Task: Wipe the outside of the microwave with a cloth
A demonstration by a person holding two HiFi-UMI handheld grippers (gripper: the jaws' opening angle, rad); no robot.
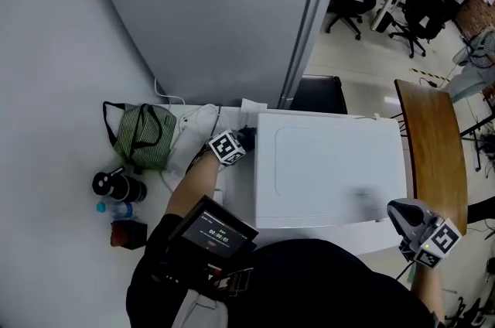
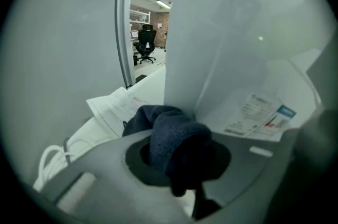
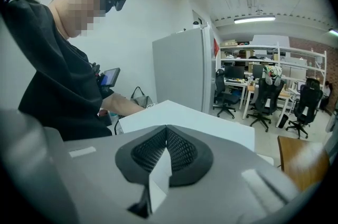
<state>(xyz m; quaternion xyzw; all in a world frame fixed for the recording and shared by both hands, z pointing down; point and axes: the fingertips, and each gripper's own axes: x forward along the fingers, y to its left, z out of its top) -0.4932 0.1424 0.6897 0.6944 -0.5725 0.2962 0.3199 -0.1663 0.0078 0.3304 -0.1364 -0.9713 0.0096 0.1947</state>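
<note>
Two tools are showing in the head view. My left hand-held gripper (image 1: 241, 141) is reaching in at the left side of the white microwave (image 1: 329, 164), and my right hand-held gripper (image 1: 398, 214) is hovering at its front right corner. A dark blue cloth (image 1: 248, 134) is peeking out at the left tool's tip, against the microwave's side wall. On the tabletop (image 1: 158, 199) to the left, a green striped bag (image 1: 143, 134), a black bottle (image 1: 116, 183) and a small dark red box (image 1: 128, 234) are sitting. A grey fridge (image 1: 216, 9) is standing behind. This view is not showing how either pair of jaws stands.

The left gripper view is supplying that. The left hand-held gripper (image 2: 179, 165) is clamping the cloth (image 2: 174, 136), whose bunched folds are bulging up between the jaws and touching the microwave's white side panel (image 2: 222, 33). It is also showing a printed sheet (image 2: 113, 106) lying flat just beside the microwave, and a white cable (image 2: 50, 159) coiling at the lower left.

The right gripper view is looking back across the microwave's top (image 3: 195, 122) at my black sleeve (image 3: 53, 85). The right hand-held gripper (image 3: 166, 136) is showing its jaws together at the tips, with nothing between them. Office chairs (image 3: 264, 96) are standing beyond the fridge (image 3: 182, 70).
</note>
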